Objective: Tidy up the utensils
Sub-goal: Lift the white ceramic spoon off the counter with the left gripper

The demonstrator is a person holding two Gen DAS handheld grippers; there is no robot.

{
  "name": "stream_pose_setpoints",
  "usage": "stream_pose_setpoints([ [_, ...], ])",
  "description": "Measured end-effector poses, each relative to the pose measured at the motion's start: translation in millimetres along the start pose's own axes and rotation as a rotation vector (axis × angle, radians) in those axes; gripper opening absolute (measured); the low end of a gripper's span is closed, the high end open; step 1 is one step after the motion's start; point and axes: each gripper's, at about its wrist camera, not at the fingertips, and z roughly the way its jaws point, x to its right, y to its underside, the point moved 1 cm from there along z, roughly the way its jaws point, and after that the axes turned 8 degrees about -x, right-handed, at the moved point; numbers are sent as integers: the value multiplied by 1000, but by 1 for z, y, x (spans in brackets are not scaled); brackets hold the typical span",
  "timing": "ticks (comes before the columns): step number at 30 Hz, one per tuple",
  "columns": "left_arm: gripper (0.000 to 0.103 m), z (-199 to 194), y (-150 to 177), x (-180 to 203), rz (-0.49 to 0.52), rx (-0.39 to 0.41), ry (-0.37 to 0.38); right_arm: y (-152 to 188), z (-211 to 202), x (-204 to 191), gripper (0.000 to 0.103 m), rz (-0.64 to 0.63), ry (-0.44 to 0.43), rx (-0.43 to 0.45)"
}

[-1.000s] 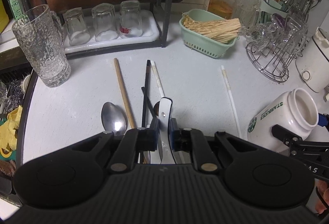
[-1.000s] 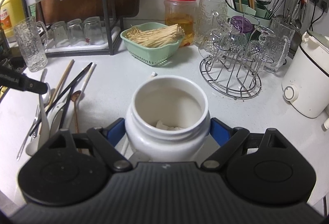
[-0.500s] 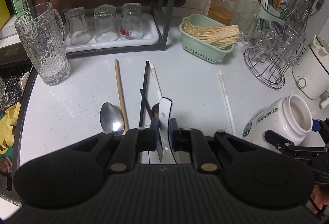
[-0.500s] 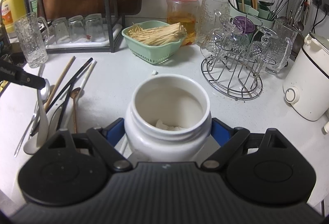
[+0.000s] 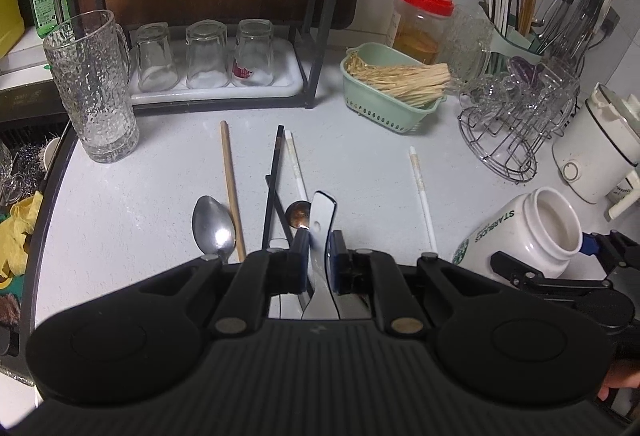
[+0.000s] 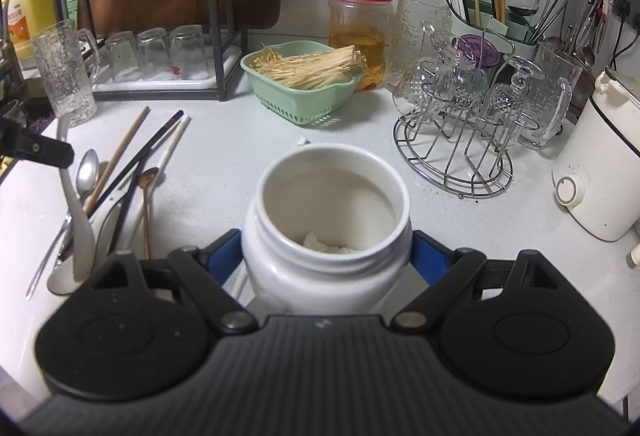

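Observation:
My left gripper point(image 5: 319, 261) is shut on a white ceramic spoon point(image 5: 322, 220) by its handle, holding it above the counter; the spoon hangs bowl-down in the right wrist view point(image 6: 76, 228). Under it lie a steel spoon point(image 5: 213, 226), a wooden chopstick point(image 5: 232, 192), a black chopstick point(image 5: 273, 180), a white chopstick point(image 5: 295, 164) and a small brown spoon point(image 5: 298, 215). Another white chopstick point(image 5: 421, 192) lies to the right. My right gripper point(image 6: 326, 256) is shut on a white Starbucks jar point(image 6: 326, 220), tilted with its mouth open; it also shows in the left wrist view point(image 5: 524, 230).
A textured glass mug point(image 5: 94, 84) stands at the left, near the sink edge. A rack with upturned glasses point(image 5: 206, 54), a green basket point(image 5: 394, 92), a red-lidded jar point(image 5: 422, 22), a wire glass stand point(image 5: 516, 116), a utensil holder point(image 6: 492, 16) and a white cooker point(image 6: 600, 164) line the back and right.
The left gripper has risen and drawn back a little with the white spoon. The jar in the right gripper has stayed tilted and shifted slightly.

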Motion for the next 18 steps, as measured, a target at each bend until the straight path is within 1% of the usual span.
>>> stream_pose_setpoints([
  [3, 12, -4, 2, 2, 2, 9, 9, 0, 0, 0, 91, -6, 2, 1],
  [5, 9, -4, 4, 3, 0, 12, 11, 0, 0, -1, 91, -8, 3, 0],
  [13, 6, -2, 9, -1, -15, 23, -15, 0, 1, -2, 92, -16, 9, -2],
  [18, 5, -7, 6, 1, 2, 41, -29, 0, 1, -3, 92, -24, 13, -5],
])
